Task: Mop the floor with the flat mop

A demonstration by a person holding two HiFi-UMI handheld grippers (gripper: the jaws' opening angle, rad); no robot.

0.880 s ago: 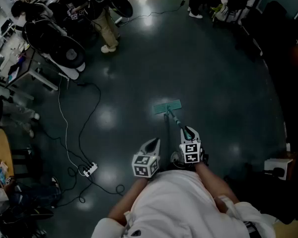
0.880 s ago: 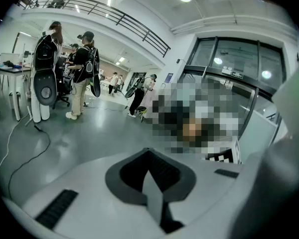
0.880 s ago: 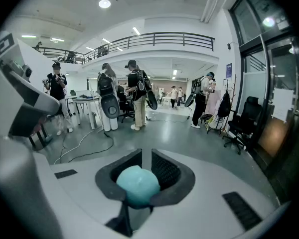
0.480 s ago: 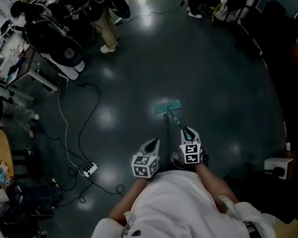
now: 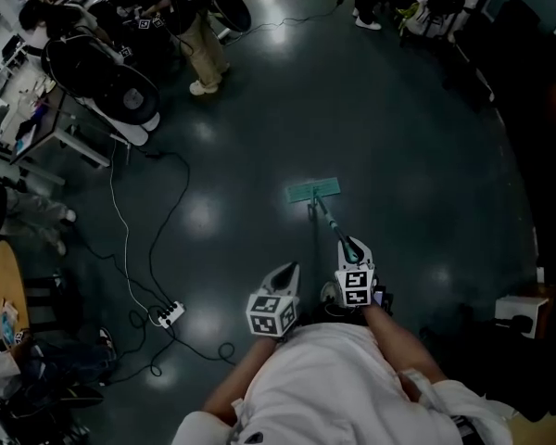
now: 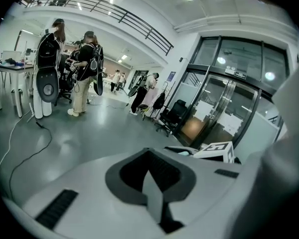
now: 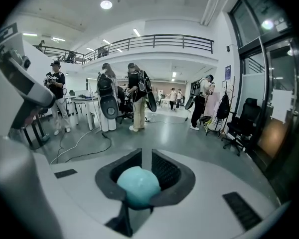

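Since the mop head point(image 5: 313, 190) has crept a touch toward 12 o'clock over the last second, we read a push stroke across the floor point(image 5: 398, 156) as under way. The right gripper point(image 5: 354, 251) is clamped on the handle point(image 5: 329, 222); the left gripper point(image 5: 284, 273) is closed and empty. Only the right gripper view shows the teal knob point(image 7: 138, 185) seated between the jaws; only the head view shows the mop head flat on the floor.

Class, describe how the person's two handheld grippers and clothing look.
The left gripper and right gripper have pale grey shells, dark ribbed fingers, and each a white cube with black square markers. The person wears a white top.
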